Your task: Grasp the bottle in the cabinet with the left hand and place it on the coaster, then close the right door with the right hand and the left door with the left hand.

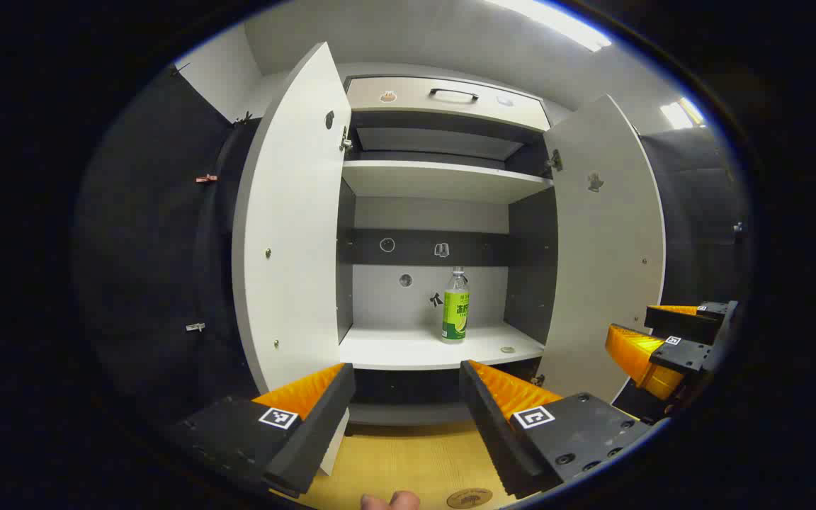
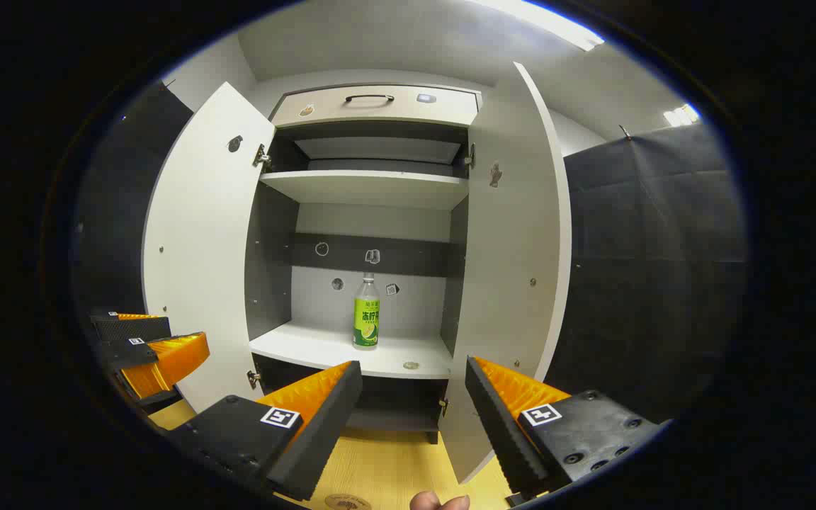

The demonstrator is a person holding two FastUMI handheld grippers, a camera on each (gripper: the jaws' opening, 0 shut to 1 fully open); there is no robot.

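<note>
A clear bottle [image 1: 455, 306] with a green label stands upright on the lower shelf [image 1: 408, 348] of a white cabinet whose two doors stand wide open; it appears again as the bottle [image 2: 366, 312] in the right gripper view. My left gripper [image 1: 408, 386] is open, well short of the shelf, with nothing between its fingers. My right gripper [image 2: 414, 389] is open too, and it shows as the right gripper [image 1: 652, 336] at the right edge of the left gripper view. A round coaster [image 1: 469, 498] lies on the wooden surface below; the coaster [image 2: 347, 502] sits at the bottom edge.
The left door [image 1: 291, 219] and right door [image 1: 606, 241] flank the opening. An upper shelf [image 1: 443, 180] and a drawer with a handle [image 1: 450, 93] lie above. A small round disc [image 1: 508, 349] rests on the lower shelf. Fingertips [image 1: 390, 501] show at the bottom. Black cloth walls stand on both sides.
</note>
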